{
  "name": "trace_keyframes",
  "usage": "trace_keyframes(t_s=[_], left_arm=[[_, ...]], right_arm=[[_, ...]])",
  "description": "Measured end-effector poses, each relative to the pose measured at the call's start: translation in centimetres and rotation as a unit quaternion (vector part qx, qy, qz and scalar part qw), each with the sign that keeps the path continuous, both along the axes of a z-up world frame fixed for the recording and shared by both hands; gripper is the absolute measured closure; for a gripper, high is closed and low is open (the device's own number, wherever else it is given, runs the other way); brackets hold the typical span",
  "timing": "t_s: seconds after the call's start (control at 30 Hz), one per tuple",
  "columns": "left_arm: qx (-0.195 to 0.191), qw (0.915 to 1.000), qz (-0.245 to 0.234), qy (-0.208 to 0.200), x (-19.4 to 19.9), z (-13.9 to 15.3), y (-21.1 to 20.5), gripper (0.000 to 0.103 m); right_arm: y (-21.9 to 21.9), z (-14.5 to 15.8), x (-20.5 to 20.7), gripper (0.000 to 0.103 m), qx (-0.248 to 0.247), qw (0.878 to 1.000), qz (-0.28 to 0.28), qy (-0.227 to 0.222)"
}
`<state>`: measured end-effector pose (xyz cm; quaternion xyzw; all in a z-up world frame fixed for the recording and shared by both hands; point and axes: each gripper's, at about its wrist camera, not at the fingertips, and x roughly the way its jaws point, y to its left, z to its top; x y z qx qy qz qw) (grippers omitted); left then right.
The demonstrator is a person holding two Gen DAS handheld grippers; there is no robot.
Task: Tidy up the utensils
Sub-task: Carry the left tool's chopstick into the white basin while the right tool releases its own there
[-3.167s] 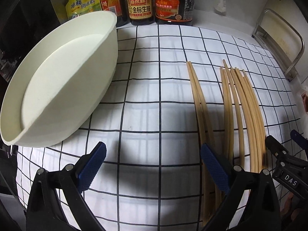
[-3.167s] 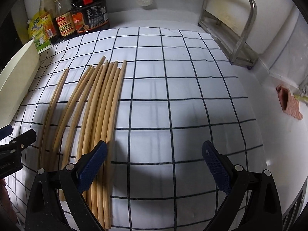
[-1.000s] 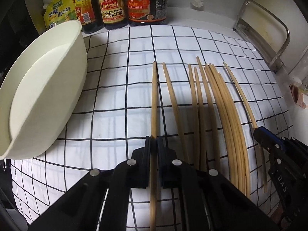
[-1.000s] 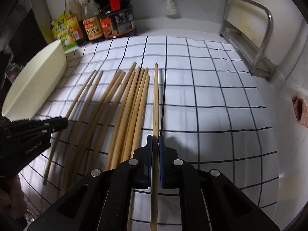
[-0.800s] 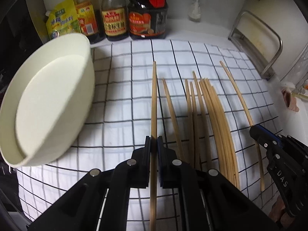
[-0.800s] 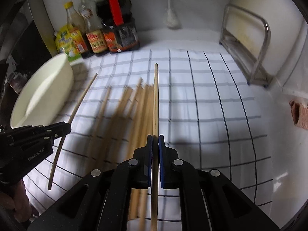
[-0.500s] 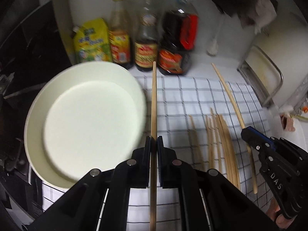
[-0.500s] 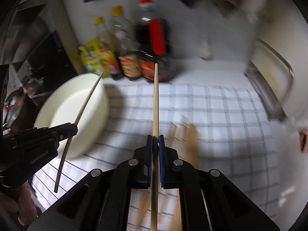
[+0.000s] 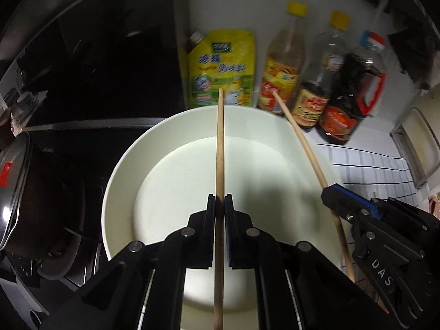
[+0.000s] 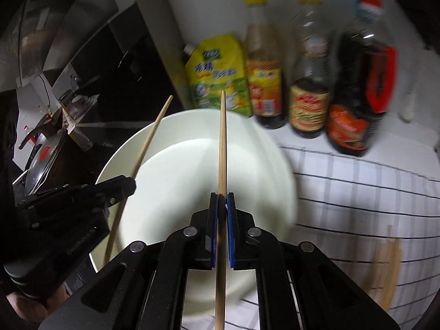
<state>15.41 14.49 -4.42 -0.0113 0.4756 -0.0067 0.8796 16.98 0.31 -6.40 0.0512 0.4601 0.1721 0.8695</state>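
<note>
Two pale wooden chopsticks in hand, one per tool. My left tool (image 9: 219,206) is clamped tight on the first long wooden chopstick (image 9: 220,148), gripped partway along its length so the free end projects straight ahead over the wide cream-white shallow bowl (image 9: 121,165); my right tool (image 10: 222,206) is likewise pinched shut on the second wooden chopstick (image 10: 222,143), also aimed out over that bowl. Both sticks are held nose-down, I judge so that they can slide into the bowl lengthwise once let go rather than fall across its rim. The bowl stands at the left end of the white table cloth with dark grid lines (image 10: 357,192), beside a dark stove area with a lidded steel pot (image 9: 13,187). Behind the bowl, against the wall, stand a yellow-green spouted refill pouch (image 9: 222,66) and three sauce bottles (image 9: 313,82), out of the way of the drop. Remaining loose wooden chopsticks (image 10: 385,264), blurred, lie on the cloth at the right, well apart from the bowl; I judge these are still to be collected. Neither stick touches the bowl yet, as far as I can tell.
</note>
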Motion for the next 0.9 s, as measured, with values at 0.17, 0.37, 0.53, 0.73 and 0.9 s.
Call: trace_keyframes(t_s=[0.17,0.37,0.53,0.73,0.9], left_arm=[[-0.003,0.9997,0.002,0.025,1.1,-2.4,1.6,0.096],[-0.009,0.9984,0.007,0.056,1.6,-5.3,2.6,0.096],[-0.011,0.9976,0.01,0.068,1.9,-6.3,2.8,0.095],[-0.012,0.9975,0.024,0.065,1.9,-6.3,3.4,0.078],[-0.013,0.9978,0.039,0.052,1.6,-5.3,3.9,0.054]], right_arm=[[2.4,-2.7,1.9,0.097,-0.006,0.999,0.004,0.041],[3.4,-5.2,2.4,0.097,-0.015,0.997,0.004,0.075],[3.3,-5.6,2.3,0.097,-0.021,0.996,0.002,0.083],[3.1,-5.4,2.2,0.096,-0.03,0.996,-0.007,0.081],[2.5,-4.2,1.7,0.096,-0.03,0.997,-0.013,0.065]])
